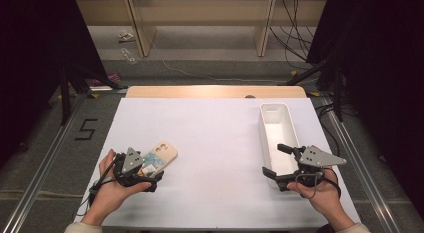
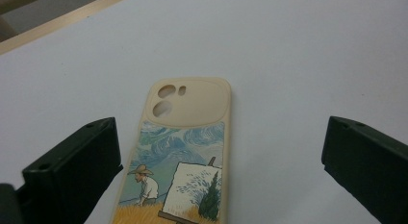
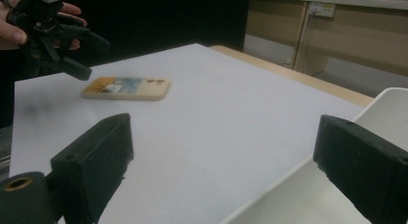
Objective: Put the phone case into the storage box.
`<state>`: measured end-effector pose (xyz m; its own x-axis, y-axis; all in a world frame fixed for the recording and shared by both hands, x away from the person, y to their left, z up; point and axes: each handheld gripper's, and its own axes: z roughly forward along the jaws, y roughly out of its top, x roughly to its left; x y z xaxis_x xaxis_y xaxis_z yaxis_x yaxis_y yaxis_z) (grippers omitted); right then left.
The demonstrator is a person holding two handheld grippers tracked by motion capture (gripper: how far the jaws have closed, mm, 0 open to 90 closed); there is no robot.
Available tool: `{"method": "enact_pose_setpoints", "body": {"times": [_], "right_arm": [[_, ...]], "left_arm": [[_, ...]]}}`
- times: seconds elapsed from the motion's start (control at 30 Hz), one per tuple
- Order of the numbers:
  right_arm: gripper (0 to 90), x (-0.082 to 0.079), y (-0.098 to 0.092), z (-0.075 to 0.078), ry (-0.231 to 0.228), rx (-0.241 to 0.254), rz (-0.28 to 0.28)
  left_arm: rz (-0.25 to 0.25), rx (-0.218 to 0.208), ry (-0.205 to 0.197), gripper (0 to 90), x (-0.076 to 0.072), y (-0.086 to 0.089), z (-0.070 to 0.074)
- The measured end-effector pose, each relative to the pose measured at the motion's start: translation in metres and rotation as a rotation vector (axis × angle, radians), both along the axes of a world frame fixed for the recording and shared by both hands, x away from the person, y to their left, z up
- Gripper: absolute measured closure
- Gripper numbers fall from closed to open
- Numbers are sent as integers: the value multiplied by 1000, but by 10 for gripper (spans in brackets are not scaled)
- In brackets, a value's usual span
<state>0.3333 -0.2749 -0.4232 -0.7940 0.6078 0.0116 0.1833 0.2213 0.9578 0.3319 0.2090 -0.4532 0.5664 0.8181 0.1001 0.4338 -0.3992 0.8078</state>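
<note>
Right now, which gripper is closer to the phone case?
Left. The left gripper hovers open at the phone case, its near end between the jaws. The right gripper is far across the table, over the white bin.

We're in a lab-style recording bay here: a white-topped table (image 1: 215,143) boxed in by black curtains (image 1: 380,68), metal rails (image 1: 45,163) along its sides, a taped number five (image 1: 86,129) on the grey floor, loose cables (image 1: 295,33) trailing beyond the far edge.
</note>
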Motion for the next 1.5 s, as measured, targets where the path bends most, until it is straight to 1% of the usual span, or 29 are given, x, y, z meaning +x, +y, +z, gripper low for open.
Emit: {"method": "enact_pose_setpoints", "body": {"times": [0.2, 0.3, 0.4, 0.43, 0.47, 0.53, 0.67, 0.83, 0.9, 0.93, 0.97, 1.0, 1.07, 1.1, 1.13, 1.17, 1.2, 1.23, 1.27, 1.3, 1.33, 1.37, 1.4, 1.47, 1.5], "right_arm": [[76, 0, 0, 0, 3, 1, 0], [76, 0, 0, 0, 4, 4, -1], [76, 0, 1, 0, 2, 4, 0], [76, 0, 1, 0, 2, 4, 0], [76, 0, 1, 0, 4, 4, -2], [76, 0, 1, 0, 4, 3, -3], [77, 0, 1, 0, 7, 5, -6], [78, 0, 1, 0, 6, 4, -7], [78, 0, 1, 0, 4, 5, -7], [80, 0, 1, 0, 5, 7, -8], [80, 0, 1, 0, 6, 7, -9], [80, 0, 1, 0, 5, 6, -9], [81, 0, 1, 0, 4, 7, -10], [81, 0, 1, 0, 4, 7, -11], [81, 0, 1, 0, 4, 7, -11], [81, 0, 1, 1, 4, 7, -11], [81, 0, 1, 1, 4, 8, -12], [81, 0, 1, 1, 4, 8, -12], [81, 0, 1, 1, 4, 7, -12], [81, 0, 1, 1, 4, 7, -12], [81, 0, 1, 1, 4, 7, -12], [82, 0, 1, 1, 4, 7, -12], [82, 0, 1, 0, 4, 5, -12], [82, 0, 1, 0, 3, 5, -11], [82, 0, 1, 0, 3, 5, -11]], "left_arm": [[8, 13, 27, 0, 2, 3, -1], [15, 12, 36, 0, 3, 4, -1], [17, 23, 73, 0, 9, 8, -2], [17, 23, 73, 0, 9, 8, -2], [21, 37, 95, 0, 12, 10, -4], [20, 43, 112, 0, 14, 11, -6], [18, 60, 129, 0, 20, 14, -9], [24, 55, 144, 0, 25, 16, -12], [29, 35, 138, 0, 27, 18, -12], [38, 10, 131, 5, 28, 20, -10], [38, 10, 131, 50, 28, 20, -10], [79, -24, 109, 104, 29, 24, -8], [141, -31, 98, 210, 30, 29, -5], [183, -25, 97, 284, 31, 32, -4], [183, -25, 97, 391, 31, 32, -4], [245, -38, 107, 479, 32, 37, -5], [269, -38, 108, 556, 32, 39, -5], [269, -38, 108, 637, 32, 39, -5], [304, 5, 110, 701, 33, 43, -7], [320, 25, 117, 749, 34, 45, -8], [320, 25, 117, 796, 34, 45, -8], [335, 49, 138, 824, 36, 48, -13], [345, 65, 154, 836, 38, 49, -16], [352, 87, 178, 889, 40, 51, -22], [352, 87, 178, 895, 40, 51, -22]]}}
